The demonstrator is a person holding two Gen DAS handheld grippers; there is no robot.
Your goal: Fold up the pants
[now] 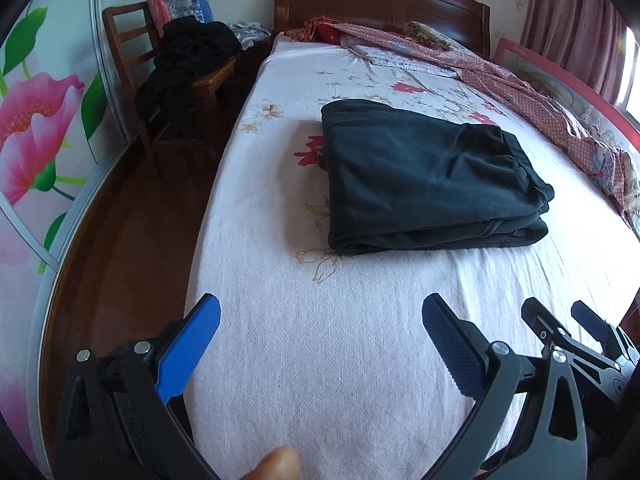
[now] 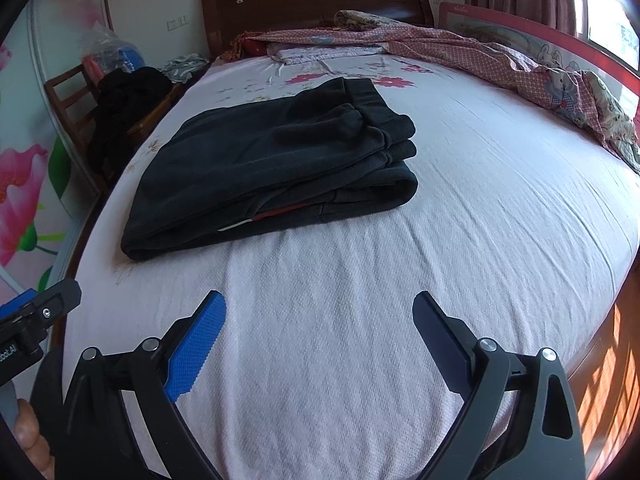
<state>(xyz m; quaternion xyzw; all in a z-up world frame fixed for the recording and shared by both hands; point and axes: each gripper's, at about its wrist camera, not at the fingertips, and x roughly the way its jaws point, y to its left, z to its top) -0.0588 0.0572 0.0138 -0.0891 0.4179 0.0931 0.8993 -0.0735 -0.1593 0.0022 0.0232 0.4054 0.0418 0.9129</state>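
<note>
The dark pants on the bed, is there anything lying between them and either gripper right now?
Nothing visible. Only bare white bedsheet lies between the folded dark pants and the open right gripper, and likewise ahead of the open left gripper. The pink quilt sits off along the far side of the bed.

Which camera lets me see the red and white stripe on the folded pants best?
The right wrist view. It faces the open edge of the pants, so the stripe peeks out between the layers. The left wrist view shows the same pants from the other side, only dark fabric, no stripe.
</note>
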